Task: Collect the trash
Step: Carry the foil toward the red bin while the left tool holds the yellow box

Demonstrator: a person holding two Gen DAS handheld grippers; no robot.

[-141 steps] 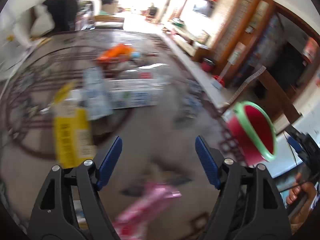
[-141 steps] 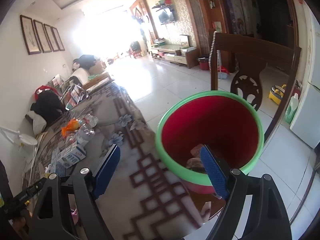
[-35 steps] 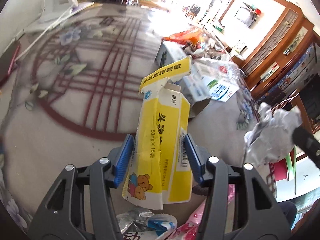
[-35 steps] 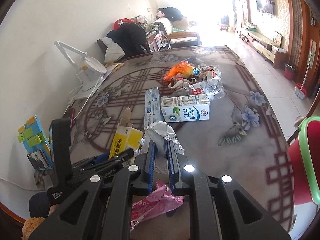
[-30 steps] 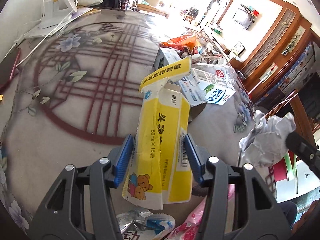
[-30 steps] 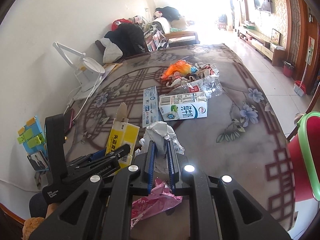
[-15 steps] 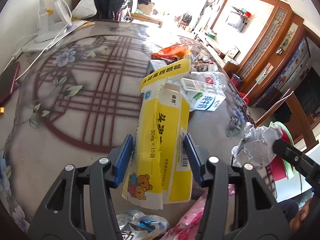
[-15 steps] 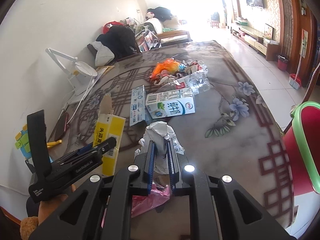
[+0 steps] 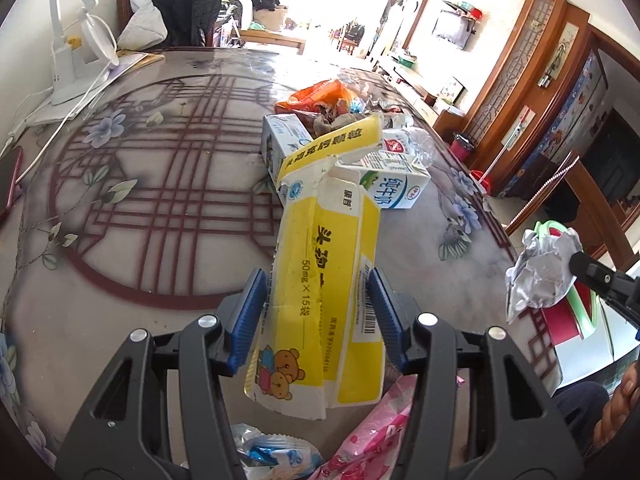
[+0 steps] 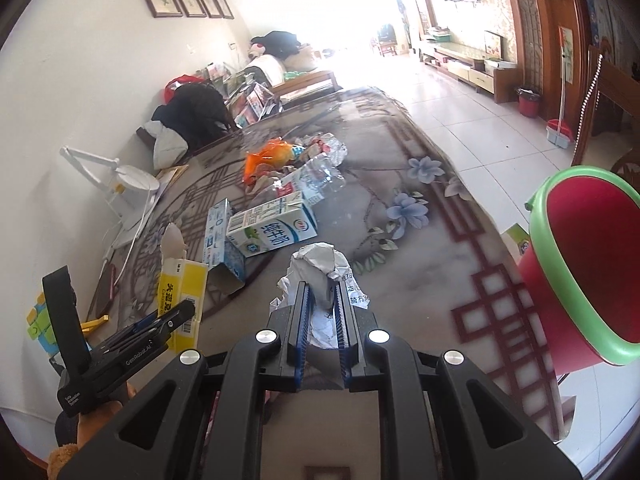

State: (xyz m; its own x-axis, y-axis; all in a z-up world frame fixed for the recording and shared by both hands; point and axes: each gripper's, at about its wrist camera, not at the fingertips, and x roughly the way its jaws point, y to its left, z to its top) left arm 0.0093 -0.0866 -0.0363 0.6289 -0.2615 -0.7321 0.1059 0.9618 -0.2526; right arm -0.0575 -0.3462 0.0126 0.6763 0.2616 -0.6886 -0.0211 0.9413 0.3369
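Left gripper (image 9: 316, 316) clamps the yellow carton (image 9: 324, 280), right gripper (image 10: 322, 314) pinches crumpled paper (image 10: 320, 266) (both lifted, presumably bound for the bin (image 10: 580, 264) beside the table).

Right gripper (image 10: 322, 312), lower centre of the frame, with its jaws clamped on a crumpled paper wad (image 10: 320, 268) above the patterned table (image 10: 420, 264). At lower left, the left gripper (image 10: 168, 320) grips a yellow carton (image 10: 182, 288); a milk carton (image 10: 272, 232), a blue-and-white box (image 10: 218, 236) and an orange wrapper (image 10: 268, 156) lie beyond, mid-frame. A red bin with a green rim (image 10: 576, 268) stands at the right edge, beside the table.
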